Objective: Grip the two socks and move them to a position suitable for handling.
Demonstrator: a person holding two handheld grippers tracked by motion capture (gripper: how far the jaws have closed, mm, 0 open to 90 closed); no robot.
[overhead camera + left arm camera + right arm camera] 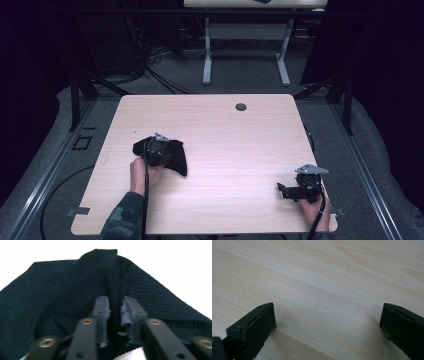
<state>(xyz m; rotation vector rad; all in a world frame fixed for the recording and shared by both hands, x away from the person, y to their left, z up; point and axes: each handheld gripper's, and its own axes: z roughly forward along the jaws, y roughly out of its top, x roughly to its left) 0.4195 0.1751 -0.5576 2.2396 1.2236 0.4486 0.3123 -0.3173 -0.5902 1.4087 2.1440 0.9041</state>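
Observation:
A black knitted cloth [178, 159] lies bunched on the left half of the light wooden table [230, 145]. My left gripper [159, 150] sits on top of it, held by a hand coming from below. In the left gripper view the left gripper [115, 307] is shut on a raised fold of the black cloth [62, 290], with the ridge of fabric pinched between the two jaws. My right gripper [286, 190] rests low near the table's front right corner, pointing left. In the right gripper view the right gripper [327, 315] is open, with bare table [324, 270] between its jaws.
A round cable hole [241, 107] sits near the table's far edge. Behind the table stands a second desk with white legs [207, 55], with cables on the floor [150, 70]. Dark curtains flank both sides, and metal rails [55, 160] run along the floor.

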